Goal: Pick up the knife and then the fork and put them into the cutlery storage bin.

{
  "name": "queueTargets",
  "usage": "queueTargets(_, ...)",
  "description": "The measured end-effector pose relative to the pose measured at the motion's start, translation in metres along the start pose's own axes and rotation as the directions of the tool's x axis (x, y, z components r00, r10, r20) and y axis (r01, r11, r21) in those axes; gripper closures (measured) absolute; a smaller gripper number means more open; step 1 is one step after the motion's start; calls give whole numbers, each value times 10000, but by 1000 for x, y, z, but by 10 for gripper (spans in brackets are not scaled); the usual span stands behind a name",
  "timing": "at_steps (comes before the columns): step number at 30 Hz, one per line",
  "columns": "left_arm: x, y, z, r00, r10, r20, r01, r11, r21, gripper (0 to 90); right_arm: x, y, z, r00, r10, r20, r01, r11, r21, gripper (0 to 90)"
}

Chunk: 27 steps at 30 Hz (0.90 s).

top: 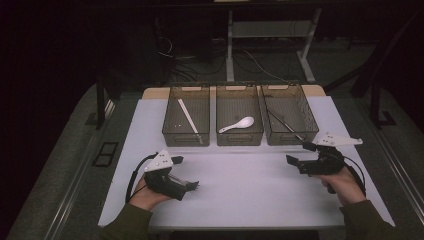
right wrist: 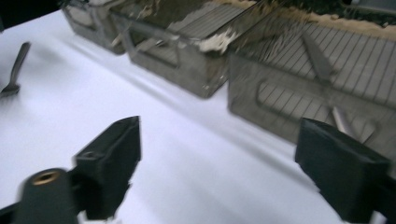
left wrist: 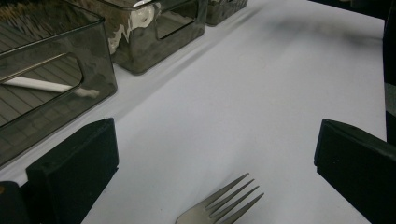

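- The fork (left wrist: pixel 219 205) lies flat on the white counter (top: pixel 250 185), near the person, right in front of the left claw (top: pixel 192 185).
- In the left gripper view the fork's prongs sit between the two black jaws, and the jaws stand wide apart and do not touch it. The left claw is open and holds nothing.
- The right claw (top: pixel 298 156) is open too, with only bare counter between its jaws. It is at the right side, just in front of the right bin (top: pixel 290 112).
- The fork looks like metal, so I think it is stiff, thin, smooth and a bit slippery. It should be light and will not break.
- It lies very low on the counter, so it may be hard to get under. The handle, near its middle, looks like the best spot to pinch from both sides.
- Three clear bins stand in a row at the far side of the counter.
- The left bin (top: pixel 186 114) has a long white stick in it, maybe a chopstick (top: pixel 190 120).
- The middle bin (top: pixel 239 115) has a white spoon (top: pixel 238 124).
- The right bin has a thin dark metal thing (top: pixel 282 124); I cannot tell what it is.
- The fork is not in any bin yet.
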<state>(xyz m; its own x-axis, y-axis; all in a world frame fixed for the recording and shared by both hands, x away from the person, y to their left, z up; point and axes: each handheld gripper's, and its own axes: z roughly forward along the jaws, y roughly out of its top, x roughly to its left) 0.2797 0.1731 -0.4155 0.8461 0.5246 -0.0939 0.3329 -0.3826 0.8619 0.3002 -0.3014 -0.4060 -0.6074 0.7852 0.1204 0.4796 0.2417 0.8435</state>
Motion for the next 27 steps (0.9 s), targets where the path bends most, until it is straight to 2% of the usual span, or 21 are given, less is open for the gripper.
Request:
queueTargets(3,0,-1,-3,10000,-53,-22,53,10000,-31,0,6,-13,-2,10000,-60,59,60,9999,-81,141)
queueTargets(6,0,-2,-7,10000,-55,-17,55,10000,-48,0,10,-24,-4,9999,23,-117,-23,10000,-17,141)
queueTargets(11,-1,-7,-18,10000,26,-85,-26,10000,57,92,15,-37,-5,9998,39,-185,-34,9997,262,141)
queueTargets(15,-1,-16,-25,10000,-77,-25,78,9995,310,250,19,-39,-7,9995,23,-313,-16,9997,228,141)
queueTargets(17,-3,-20,-26,9999,-116,109,110,9987,502,360,19,-38,-6,9996,-2,-299,8,9998,203,142)
queueTargets(19,-5,-24,-26,9995,46,310,-73,9962,864,517,19,-39,-6,9996,-23,-280,31,9997,261,143)
queueTargets(25,-6,-32,-15,9957,164,913,-351,9778,2067,837,19,-39,-5,9995,-44,-323,54,9995,315,143)
queueTargets(27,-7,-32,-10,9938,231,1083,-477,9719,2304,890,19,-39,-5,9995,-54,-301,64,9995,325,143)
